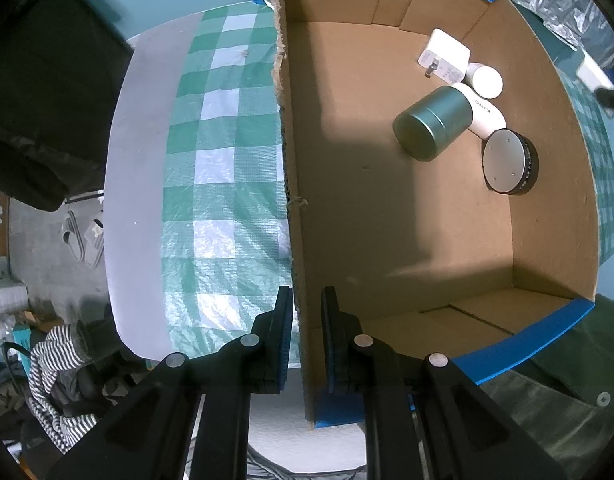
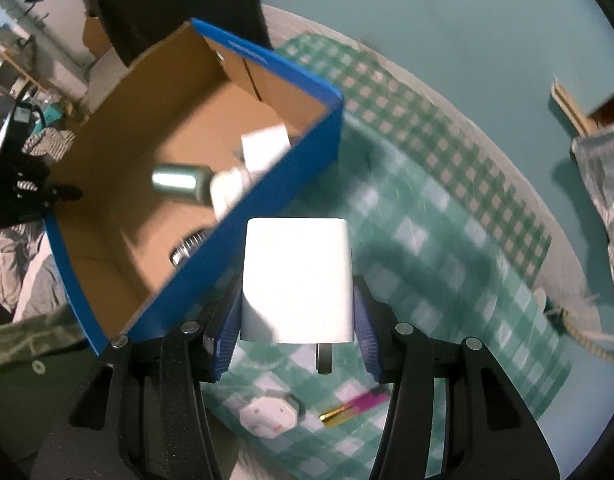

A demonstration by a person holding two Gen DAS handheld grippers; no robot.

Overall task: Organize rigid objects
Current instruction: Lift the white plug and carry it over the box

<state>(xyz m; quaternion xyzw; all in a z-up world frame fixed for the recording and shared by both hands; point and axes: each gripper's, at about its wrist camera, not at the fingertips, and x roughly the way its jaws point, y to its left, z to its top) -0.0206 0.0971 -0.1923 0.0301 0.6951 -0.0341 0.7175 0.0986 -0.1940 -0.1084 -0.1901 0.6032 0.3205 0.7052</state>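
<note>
A blue cardboard box [image 1: 527, 344] lies open on a green checked cloth. Inside lie a green metal tin [image 1: 433, 122], a white charger [image 1: 445, 56], a white cylinder [image 1: 485, 114], a small white jar [image 1: 487, 80] and a round silver disc [image 1: 507, 160]. My left gripper [image 1: 307, 312] is shut on the box's left wall [image 1: 295, 200]. My right gripper [image 2: 297, 304] is shut on a white power adapter [image 2: 297, 280], held above the cloth just right of the box [image 2: 267, 208]; the tin [image 2: 179, 182] shows inside.
On the cloth under my right gripper lie a white round plug-like object [image 2: 269, 414] and a pink and gold pen-like stick [image 2: 353, 406]. A rope [image 2: 583, 336] and a silver bag [image 2: 607, 208] are at the right. The table edge [image 1: 135, 200] runs left of the cloth [image 1: 223, 184].
</note>
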